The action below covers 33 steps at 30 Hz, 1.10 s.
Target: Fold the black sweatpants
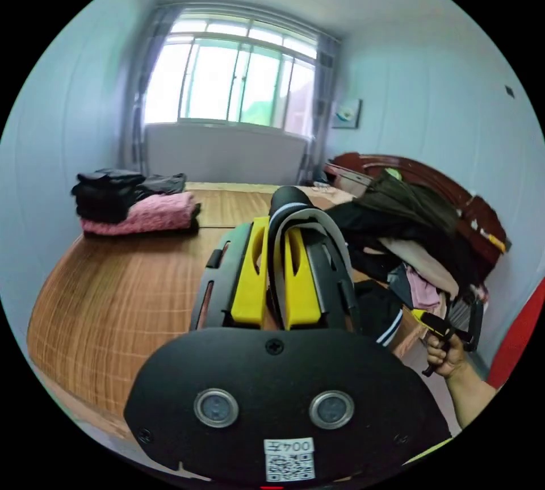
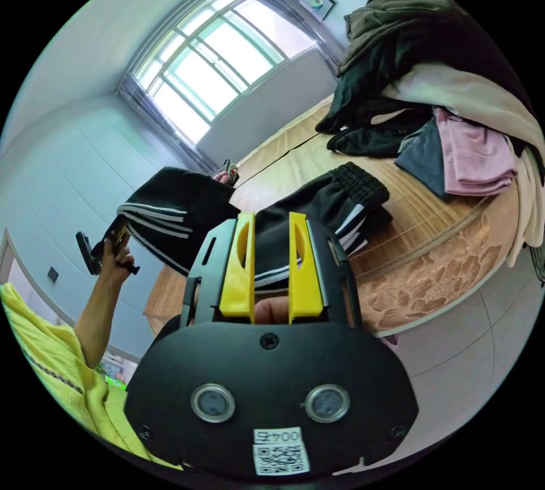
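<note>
Left claw (image 1: 276,268) is pressed together on a fold of the black sweatpants (image 1: 295,212), fabric looped up between the yellow pads. Right claw (image 2: 271,268) is pinching the same garment too, black cloth with white stripes running between its jaws. Both grips look held near one end of the pants, likely the waist or a leg edge; cannot tell which.

Handling judgement: soft, limp knit, light, drapes and sags wherever unsupported. Not slippery, not fragile. Best hold is at hems, waistband or side seams, where cloth is thicker and won't slide out of the jaws.

Look: black, white side stripes (image 2: 153,220), ribbed elastic cuff or band (image 2: 360,180) at the end lying on the bed. In the right gripper view the pants hang stretched between the two claws, with the far end resting on the bed (image 2: 431,263) near its front edge. The other claw shows there, raised in a person's hand (image 2: 116,257), yellow sleeve below.

Farther: a pile of unfolded clothes (image 2: 448,87) sits by the headboard side of the bed. In the left gripper view a stack of folded clothes (image 1: 136,206), black over pink, sits near the far left corner of the bed, window (image 1: 233,81) behind.
</note>
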### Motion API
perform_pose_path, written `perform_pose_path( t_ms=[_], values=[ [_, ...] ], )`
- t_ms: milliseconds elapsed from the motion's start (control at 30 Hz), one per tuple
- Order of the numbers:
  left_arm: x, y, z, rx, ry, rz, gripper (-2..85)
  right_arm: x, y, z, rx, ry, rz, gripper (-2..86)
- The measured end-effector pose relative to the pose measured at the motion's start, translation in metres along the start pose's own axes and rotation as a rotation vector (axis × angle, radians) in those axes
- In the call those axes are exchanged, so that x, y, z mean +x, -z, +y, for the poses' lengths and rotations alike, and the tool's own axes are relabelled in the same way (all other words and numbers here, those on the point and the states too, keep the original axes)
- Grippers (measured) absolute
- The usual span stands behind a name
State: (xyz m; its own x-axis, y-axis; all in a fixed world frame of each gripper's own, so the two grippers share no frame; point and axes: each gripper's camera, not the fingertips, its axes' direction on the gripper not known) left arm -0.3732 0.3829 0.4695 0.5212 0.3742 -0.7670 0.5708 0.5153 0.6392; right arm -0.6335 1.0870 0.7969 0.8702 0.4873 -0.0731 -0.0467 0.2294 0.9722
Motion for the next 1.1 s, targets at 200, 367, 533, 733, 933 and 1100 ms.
perform_pose_path(
  t_ms=[200,367,533,733,933,1100],
  values=[
    [-0.263,0.048,0.161,-0.163,0.489,0.066,6.3,-0.064,-0.072,0.029,-0.129,0.086,-0.007,9.5],
    [-0.381,0.098,0.31,0.148,0.988,0.361,4.0,-0.138,-0.159,0.058,-0.288,0.213,-0.029,9.2],
    [-0.402,0.129,0.333,0.125,0.837,0.328,1.1,-0.207,-0.276,0.081,-0.476,0.344,-0.078,8.6],
    [-0.372,0.106,0.276,-0.061,0.433,0.255,0.3,-0.251,-0.446,0.068,-0.647,0.238,-0.202,8.7],
    [-0.342,0.05,0.256,-0.235,0.168,0.177,0.2,-0.24,-0.584,0.077,-0.809,-0.005,-0.132,10.1],
    [-0.357,0.017,0.271,-0.371,0.201,0.078,0.1,-0.24,-0.617,0.094,-0.795,-0.038,-0.054,3.2]
  ],
)
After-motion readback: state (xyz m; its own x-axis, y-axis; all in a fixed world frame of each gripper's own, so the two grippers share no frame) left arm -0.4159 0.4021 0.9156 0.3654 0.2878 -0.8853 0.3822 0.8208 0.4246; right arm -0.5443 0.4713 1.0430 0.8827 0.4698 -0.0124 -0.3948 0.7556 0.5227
